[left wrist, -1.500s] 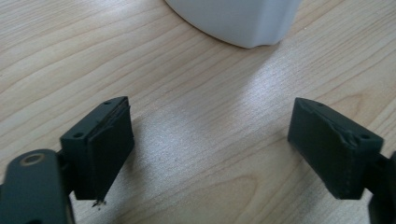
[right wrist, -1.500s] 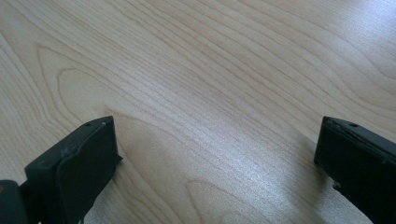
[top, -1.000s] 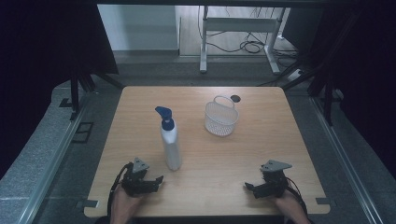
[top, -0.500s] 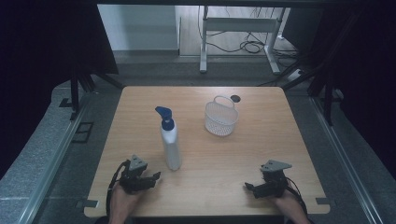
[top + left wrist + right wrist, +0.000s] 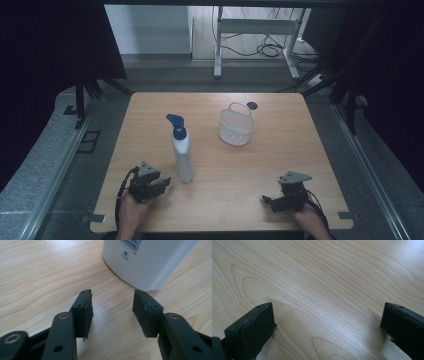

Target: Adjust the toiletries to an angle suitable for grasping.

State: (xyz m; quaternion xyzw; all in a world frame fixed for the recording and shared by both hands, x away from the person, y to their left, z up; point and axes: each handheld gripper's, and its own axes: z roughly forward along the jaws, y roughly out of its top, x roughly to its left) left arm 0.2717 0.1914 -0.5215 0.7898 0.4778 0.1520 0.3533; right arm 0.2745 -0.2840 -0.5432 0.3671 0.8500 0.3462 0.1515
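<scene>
A white spray bottle [image 5: 183,157] with a blue trigger head stands upright on the wooden table [image 5: 260,165], left of centre. A white mesh basket [image 5: 236,125] with a handle sits at the table's far middle. My left gripper [image 5: 164,182] rests near the front left, just left of the bottle's base, open with nothing between its fingers. In the left gripper view the bottle's base [image 5: 147,260] lies just beyond the open gripper [image 5: 112,293]. My right gripper [image 5: 265,200] lies at the front right, open wide over bare wood [image 5: 327,306].
A small dark round spot [image 5: 252,105] marks the table behind the basket. Grey floor and metal rails run along both sides of the table. A white desk frame with cables [image 5: 255,30] stands beyond the far edge.
The left gripper has shifted slightly toward the bottle's base. The right gripper, bottle and basket have stayed put.
</scene>
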